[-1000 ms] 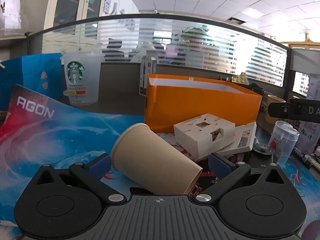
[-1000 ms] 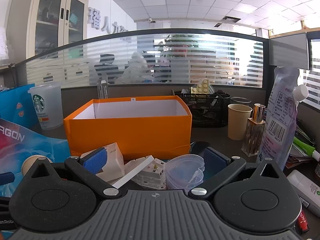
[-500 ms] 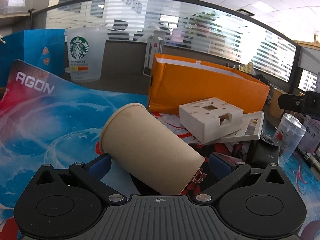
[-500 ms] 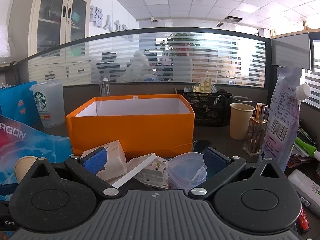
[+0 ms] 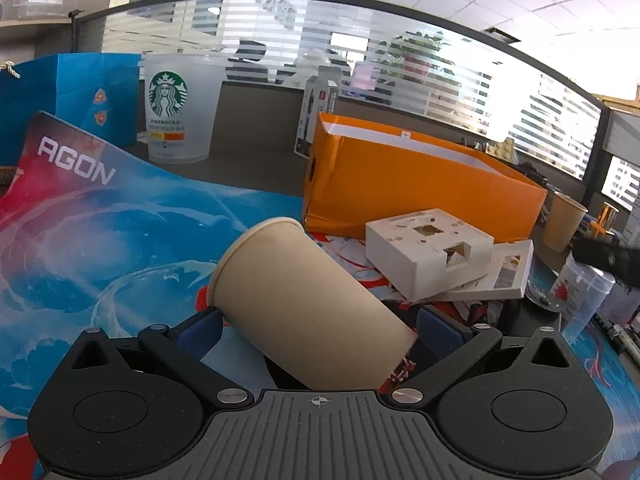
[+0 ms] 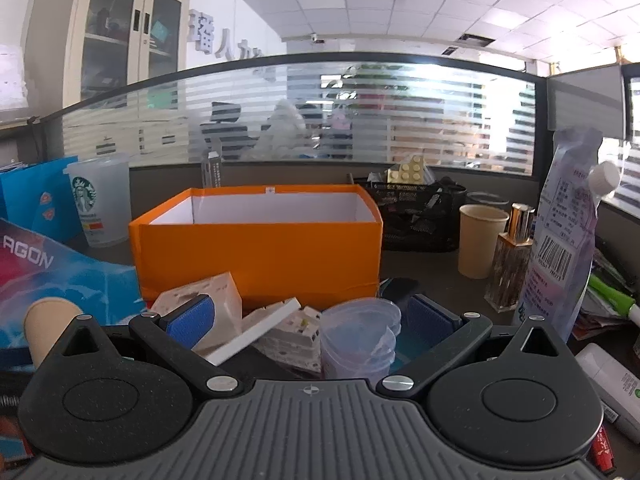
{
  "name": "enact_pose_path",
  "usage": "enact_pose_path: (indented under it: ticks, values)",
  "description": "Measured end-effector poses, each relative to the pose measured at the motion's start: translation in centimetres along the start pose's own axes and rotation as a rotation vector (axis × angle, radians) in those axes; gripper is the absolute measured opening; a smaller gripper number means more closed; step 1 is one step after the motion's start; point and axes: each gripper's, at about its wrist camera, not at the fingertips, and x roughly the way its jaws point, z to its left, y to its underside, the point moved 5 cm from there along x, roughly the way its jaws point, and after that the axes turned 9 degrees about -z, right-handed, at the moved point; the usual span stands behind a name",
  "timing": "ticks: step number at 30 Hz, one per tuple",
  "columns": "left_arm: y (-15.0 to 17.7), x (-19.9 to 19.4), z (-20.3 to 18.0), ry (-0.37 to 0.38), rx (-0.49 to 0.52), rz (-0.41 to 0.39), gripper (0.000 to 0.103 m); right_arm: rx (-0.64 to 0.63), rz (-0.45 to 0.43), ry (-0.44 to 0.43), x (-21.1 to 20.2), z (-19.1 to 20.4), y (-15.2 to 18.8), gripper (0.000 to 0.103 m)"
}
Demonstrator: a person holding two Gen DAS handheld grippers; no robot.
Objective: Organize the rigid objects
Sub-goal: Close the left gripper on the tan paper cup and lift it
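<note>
A tan paper cup [image 5: 304, 308] lies on its side on the blue mat, between the open fingers of my left gripper [image 5: 320, 328]; whether the pads touch it I cannot tell. It also shows in the right wrist view [image 6: 46, 322]. White plastic switch boxes [image 5: 432, 252] lie in front of the open orange box [image 5: 420, 192]. My right gripper [image 6: 310, 322] is open around the white switch parts [image 6: 276, 328] and a clear plastic cup [image 6: 360, 336], gripping neither. The orange box [image 6: 260, 256] stands just behind them.
A Starbucks cup [image 5: 178, 108] and blue bag [image 5: 60, 96] stand at the back left. In the right view a paper cup [image 6: 478, 240], perfume bottle [image 6: 512, 260], pouch [image 6: 564, 232], black mesh basket [image 6: 416, 216] and white bottle [image 6: 612, 384] crowd the right side.
My left gripper has moved forward and down around the lying paper cup, which now sits deeper between the fingers. The right gripper has hardly moved.
</note>
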Motion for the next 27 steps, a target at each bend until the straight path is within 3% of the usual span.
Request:
enact_pose_path:
  ticks: [6,10,12,15,22,27]
  values:
    - [-0.1,0.8,0.3,-0.017,-0.003,0.011,0.103,-0.011,0.101,-0.068,0.1,0.5,1.8,0.103]
    - [0.1,1.5,0.6,-0.018,-0.011,0.046,0.103,-0.044,0.08,0.0,-0.5,-0.1,2.2,0.103]
    - [0.1,1.9,0.9,-0.023,-0.018,0.063,0.103,0.005,0.123,0.004,-0.3,-0.6,2.6,0.103]
    - [0.1,2.2,1.3,-0.031,-0.028,0.075,0.103,0.08,0.235,-0.116,0.0,0.2,4.0,0.103]
    - [-0.2,3.6,1.7,-0.021,-0.012,0.137,0.103,-0.084,0.196,-0.24,3.0,2.8,4.5,0.103]
    - [-0.5,4.3,2.0,-0.013,-0.005,0.16,0.103,-0.117,0.279,-0.339,5.6,2.9,4.9,0.103]
